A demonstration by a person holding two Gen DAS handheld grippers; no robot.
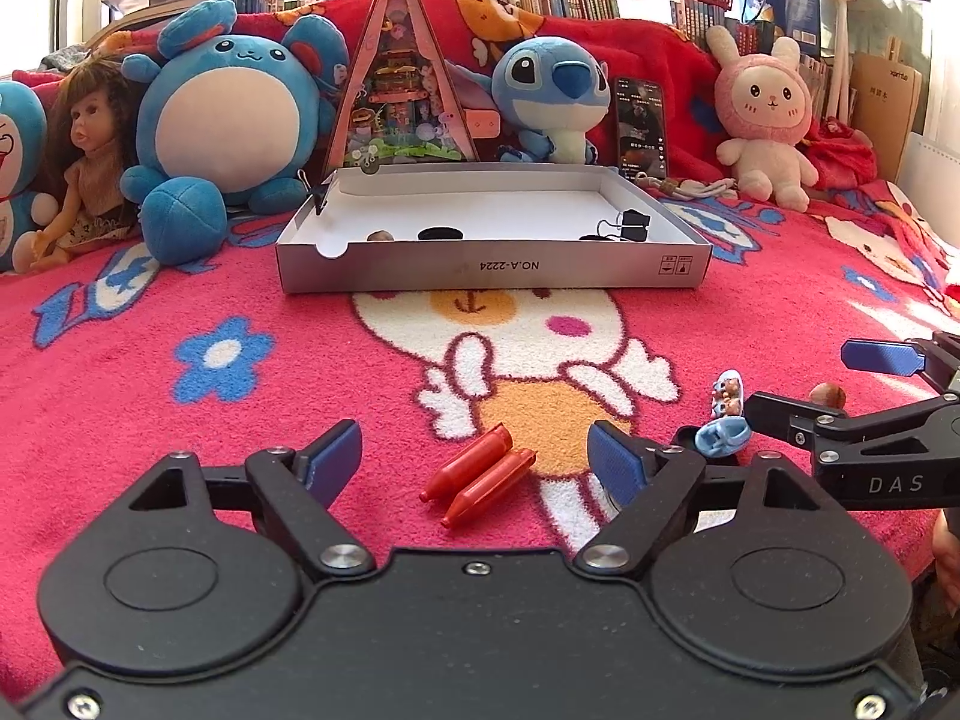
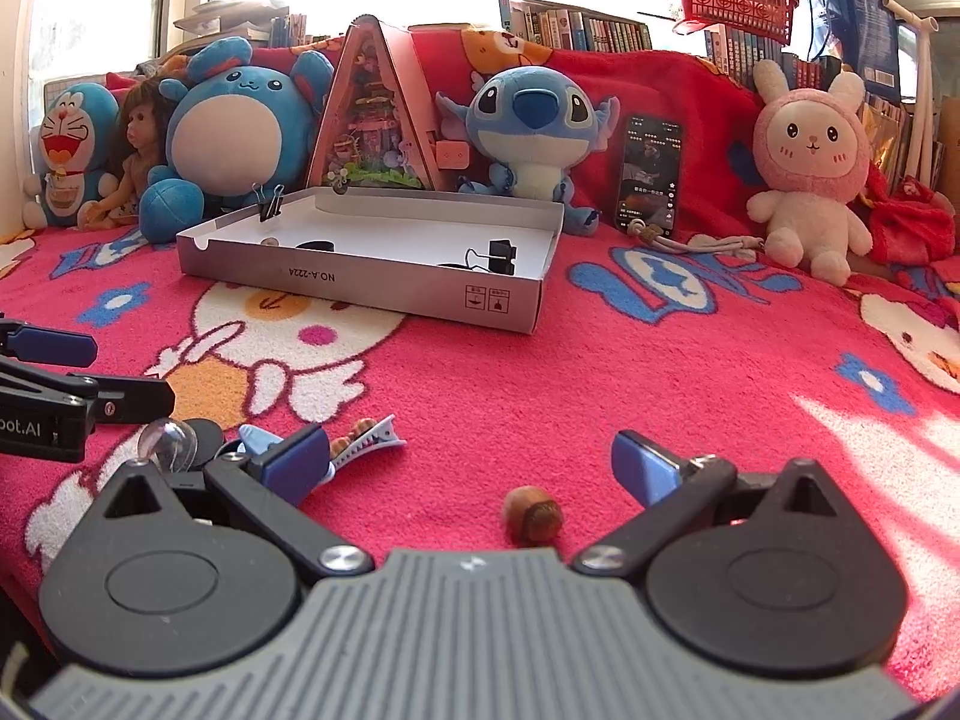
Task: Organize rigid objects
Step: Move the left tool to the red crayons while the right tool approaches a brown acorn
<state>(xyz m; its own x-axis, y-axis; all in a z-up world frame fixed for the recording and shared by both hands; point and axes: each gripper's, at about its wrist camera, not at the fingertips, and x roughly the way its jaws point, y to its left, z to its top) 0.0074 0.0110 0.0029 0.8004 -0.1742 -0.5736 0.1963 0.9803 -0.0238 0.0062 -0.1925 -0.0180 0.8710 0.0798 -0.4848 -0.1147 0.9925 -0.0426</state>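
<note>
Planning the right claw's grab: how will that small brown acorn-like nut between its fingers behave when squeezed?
The nut looks rounded and hard, so it may roll or squirt from the right claw. It seems small, probably light. The fuzzy blanket likely damps rolling.

Hidden behind box wall (image 1: 492, 267): lower parts of small round things inside, too small to name. Cut by left edge: blue cat plush (image 1: 18, 174). Phone screen (image 2: 651, 171) text unreadable.
</note>
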